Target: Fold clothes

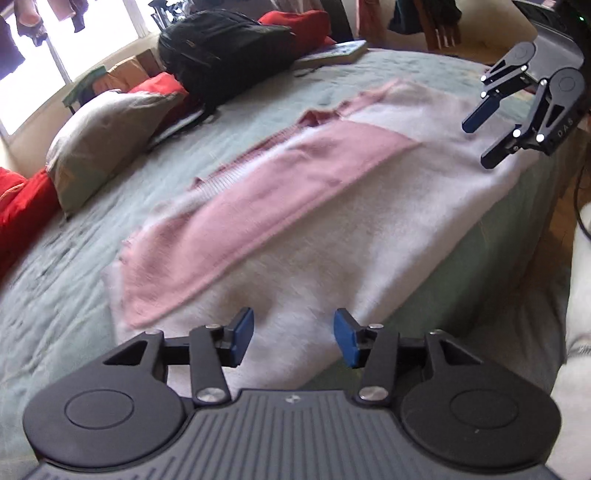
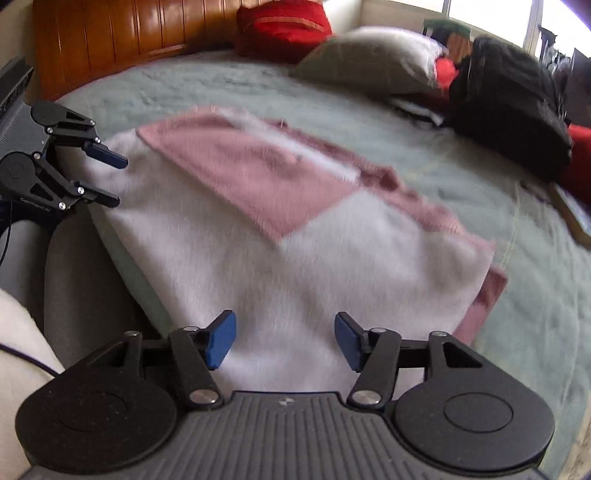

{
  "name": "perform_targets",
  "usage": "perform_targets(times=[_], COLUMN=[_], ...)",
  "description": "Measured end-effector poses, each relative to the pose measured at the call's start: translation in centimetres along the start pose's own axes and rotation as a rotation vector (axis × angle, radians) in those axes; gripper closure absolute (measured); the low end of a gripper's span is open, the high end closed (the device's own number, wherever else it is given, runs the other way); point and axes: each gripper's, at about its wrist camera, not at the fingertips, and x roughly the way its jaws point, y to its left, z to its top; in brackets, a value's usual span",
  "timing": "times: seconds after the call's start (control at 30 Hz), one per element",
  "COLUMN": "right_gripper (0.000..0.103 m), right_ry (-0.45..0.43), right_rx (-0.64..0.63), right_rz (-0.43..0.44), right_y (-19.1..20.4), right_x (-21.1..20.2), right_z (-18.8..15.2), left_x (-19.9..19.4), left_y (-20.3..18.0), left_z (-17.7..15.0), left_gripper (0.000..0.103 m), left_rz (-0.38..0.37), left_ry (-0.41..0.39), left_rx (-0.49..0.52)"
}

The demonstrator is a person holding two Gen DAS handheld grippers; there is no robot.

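A fuzzy white and pink sweater [image 1: 332,206] [image 2: 295,258] lies flat on the green bedspread, a pink sleeve [image 1: 258,206] [image 2: 258,173] folded diagonally across its white body. My left gripper [image 1: 293,338] hovers open above the sweater's near edge, nothing between its blue pads. It shows again at the left of the right wrist view [image 2: 118,181]. My right gripper [image 2: 284,339] also stands open over the white fabric, holding nothing. In the left wrist view it hangs at the upper right [image 1: 480,144], above the sweater's far end.
A grey pillow [image 1: 107,136] [image 2: 373,59], red cushions [image 1: 22,206] [image 2: 284,26], a black backpack [image 1: 225,48] [image 2: 509,103] and a book [image 1: 332,53] crowd the bed's far side. A wooden headboard [image 2: 110,40] stands behind. A person's leg [image 2: 74,280] is by the bed edge.
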Motion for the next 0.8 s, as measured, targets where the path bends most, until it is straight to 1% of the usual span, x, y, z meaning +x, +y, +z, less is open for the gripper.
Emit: perform_targets(times=[0.03,0.07,0.1,0.13,0.2,0.23,0.3,0.33,0.37,0.4,0.43,0.47,0.53,0.57,0.63,0.7,0.73,0.8], right_gripper=[0.033,0.032,0.030,0.028,0.019,0.018,0.017,0.016,0.013,0.007,0.006,0.006,0.006,0.005,0.004,0.004,0.004,0.004], right_ry=[-0.023,-0.043,-0.062,-0.069,-0.083,-0.069,-0.040,-0.025,0.002,0.001,0.000,-0.002,-0.034,-0.062,-0.109,-0.136,-0.137,-0.117], right_rx=[-0.004,-0.002,0.000,0.011,0.032,0.059,0.114,0.141,0.167,0.191,0.215,0.238,0.267,0.277,0.311,0.333,0.337,0.354], right_rz=[-0.004,-0.010,-0.016,-0.018,-0.023,-0.022,-0.019,-0.019,-0.032,-0.031,-0.031,-0.030,-0.046,-0.056,-0.050,-0.051,-0.053,-0.066], right_y=[-0.1,-0.1,-0.2,-0.5,-1.0,-1.4,-2.4,-2.8,-3.4,-3.9,-4.3,-4.8,-5.3,-5.6,-6.3,-7.0,-7.2,-7.9], right_x=[-0.2,-0.2,-0.2,0.2,1.1,1.8,3.1,3.7,4.4,4.5,4.5,4.5,3.6,3.3,3.0,3.4,3.8,5.1], right_z=[0.7,1.4,2.1,2.7,3.7,3.6,3.5,3.4,2.9,2.4,1.9,1.5,1.7,2.1,2.9,3.7,4.0,4.0], left_x=[-0.4,-0.8,-1.0,-1.0,0.0,0.8,2.8,4.0,5.2,6.5,7.2,7.2,6.8,6.6,6.2,7.3,7.9,9.7], left_y=[0.3,0.6,1.0,1.3,2.0,2.3,3.1,3.5,4.0,4.3,4.7,5.1,6.0,6.4,7.3,8.7,9.5,11.0], left_z=[0.8,1.6,2.3,2.9,4.1,4.8,5.0,4.5,4.0,3.2,2.5,2.5,3.0,3.2,3.7,3.9,4.0,3.4], left_gripper=[0.046,0.034,0.025,0.021,0.017,0.016,0.016,0.016,0.016,0.015,0.014,0.013,0.013,0.013,0.010,0.010,0.010,0.010], left_rz=[0.012,0.024,0.021,0.013,-0.029,-0.058,-0.110,-0.127,-0.142,-0.138,-0.139,-0.135,-0.122,-0.116,-0.102,-0.099,-0.098,-0.106], left_ry=[-0.021,-0.041,-0.069,-0.098,-0.132,-0.135,-0.117,-0.090,-0.057,-0.015,-0.005,-0.011,-0.025,-0.032,-0.046,-0.037,-0.030,0.000], left_rx=[0.001,0.002,-0.012,-0.032,-0.100,-0.144,-0.240,-0.287,-0.335,-0.376,-0.403,-0.412,-0.421,-0.426,-0.435,-0.472,-0.492,-0.564])
